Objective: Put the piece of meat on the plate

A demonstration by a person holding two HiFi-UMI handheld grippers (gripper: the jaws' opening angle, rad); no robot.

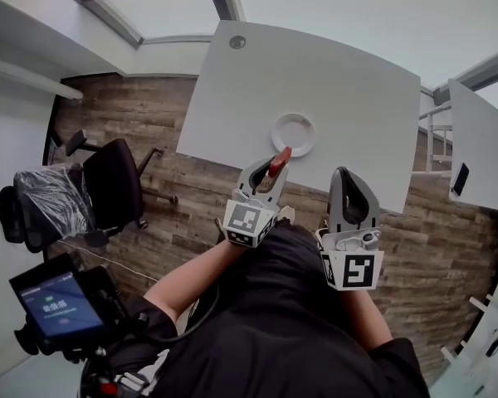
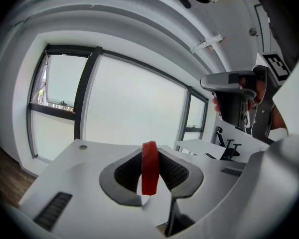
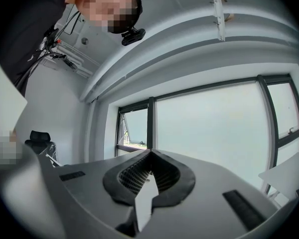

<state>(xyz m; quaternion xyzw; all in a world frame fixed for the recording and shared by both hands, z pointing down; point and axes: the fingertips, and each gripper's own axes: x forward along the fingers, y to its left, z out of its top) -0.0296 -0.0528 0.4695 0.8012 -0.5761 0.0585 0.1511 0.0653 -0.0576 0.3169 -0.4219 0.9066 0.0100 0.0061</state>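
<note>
Bright, even daylight enters through the large windows (image 2: pixel 132 108), which wash out to featureless white in both gripper views. The white table (image 1: pixel 332 89) is evenly lit, without glare or hard shadows. Both gripper views bow strongly outward and darken to a black circular border. The piece of meat (image 2: pixel 149 168), close to the lens, stays fairly sharp. The head view is sharp, with straight lines curving near its edges.
</note>
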